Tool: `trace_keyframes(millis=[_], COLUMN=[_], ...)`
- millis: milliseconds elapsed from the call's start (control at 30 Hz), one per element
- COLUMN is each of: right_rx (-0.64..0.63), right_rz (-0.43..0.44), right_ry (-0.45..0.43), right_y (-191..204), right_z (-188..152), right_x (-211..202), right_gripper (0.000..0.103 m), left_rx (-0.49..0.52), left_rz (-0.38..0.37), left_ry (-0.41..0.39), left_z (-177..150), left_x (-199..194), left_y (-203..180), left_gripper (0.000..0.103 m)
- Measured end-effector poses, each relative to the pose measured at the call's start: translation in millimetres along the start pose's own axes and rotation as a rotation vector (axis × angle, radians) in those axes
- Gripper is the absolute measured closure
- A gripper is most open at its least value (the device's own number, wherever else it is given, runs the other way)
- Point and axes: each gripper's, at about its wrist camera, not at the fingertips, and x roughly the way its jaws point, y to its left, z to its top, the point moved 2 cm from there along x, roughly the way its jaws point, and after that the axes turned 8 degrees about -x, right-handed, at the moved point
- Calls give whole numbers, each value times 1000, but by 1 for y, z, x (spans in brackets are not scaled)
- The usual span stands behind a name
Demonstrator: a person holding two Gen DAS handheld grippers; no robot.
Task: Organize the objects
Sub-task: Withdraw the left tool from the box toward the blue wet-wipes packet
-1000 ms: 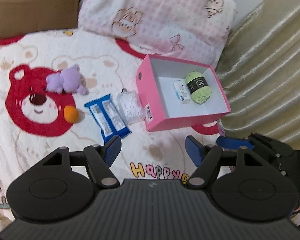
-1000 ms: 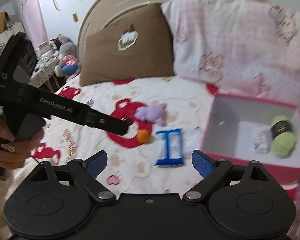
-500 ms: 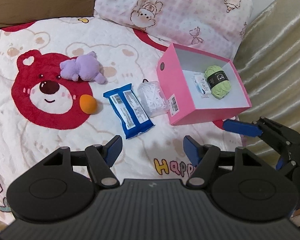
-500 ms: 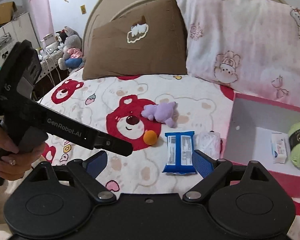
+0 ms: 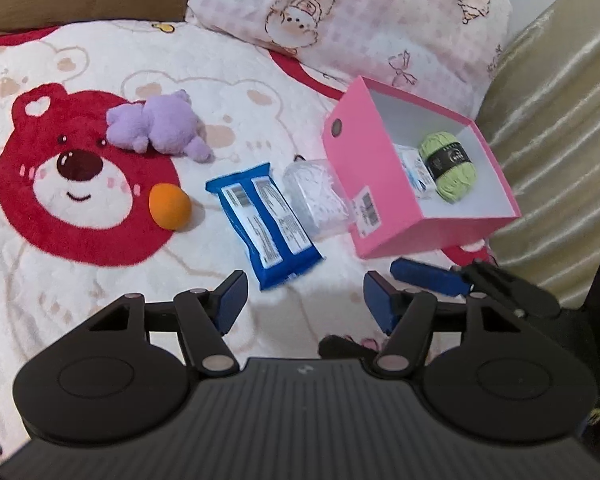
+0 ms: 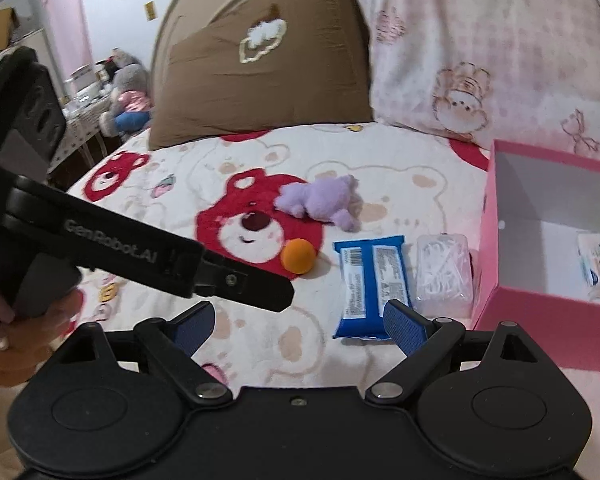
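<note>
On the bear-print blanket lie a purple plush (image 5: 156, 126), an orange ball (image 5: 169, 211), a blue packet (image 5: 264, 228) and a clear plastic bag (image 5: 318, 200). The bag touches the open pink box (image 5: 380, 200), which holds green yarn (image 5: 448, 166) and a small white packet (image 5: 414, 170). My left gripper (image 5: 304, 300) hovers just short of the blue packet, its jaws closing with nothing between them. My right gripper (image 6: 298, 324) stands open and empty, near the blue packet (image 6: 374, 284) and the clear bag (image 6: 444, 276). The box's pink wall (image 6: 540, 308) is at its right.
A brown pillow (image 6: 260, 80) and a pink checked pillow (image 5: 360, 16) lean at the head of the bed. A beige curtain (image 5: 560, 140) hangs right of the box. A hand (image 6: 16, 344) holds the left gripper's black body (image 6: 172, 264) across the right wrist view.
Both grippers have come down towards the blanket, so the objects look larger and nearer. The left jaws have narrowed a little. Nothing on the bed has moved.
</note>
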Motion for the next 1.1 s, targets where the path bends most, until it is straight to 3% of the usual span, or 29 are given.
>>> trace_keyframes(millis=[233, 433, 633, 767, 900, 1000, 1033, 1100], right_rx=[81, 257, 272, 285, 238, 214, 214, 209], right_rz=[-48, -64, -64, -39, -51, -48, -45, -67], right_ry=[18, 18, 37, 41, 29, 39, 49, 56], right_y=[-13, -31, -36, -38, -34, -33, -32, -29], right_z=[-23, -46, -57, -62, -59, -56, -55, -54], right_x=[40, 63, 76, 85, 89, 95, 97, 100], right_gripper=[9, 10, 10, 16, 18, 31, 42, 46], left_rx=[-53, -102, -22, 27, 10, -21, -34, -53], left_rz=[1, -2, 7, 64, 57, 62, 52, 33], left_ry=[-85, -94, -112, -119, -101, -138, -136, -115], left_z=[-9, -15, -14, -14, -12, -10, -9, -7], left_x=[32, 64, 83, 97, 104, 103, 104, 107], left_y=[23, 34, 25, 24, 31, 38, 41, 45], left_gripper=[50, 53, 57, 57, 68, 68, 69, 75])
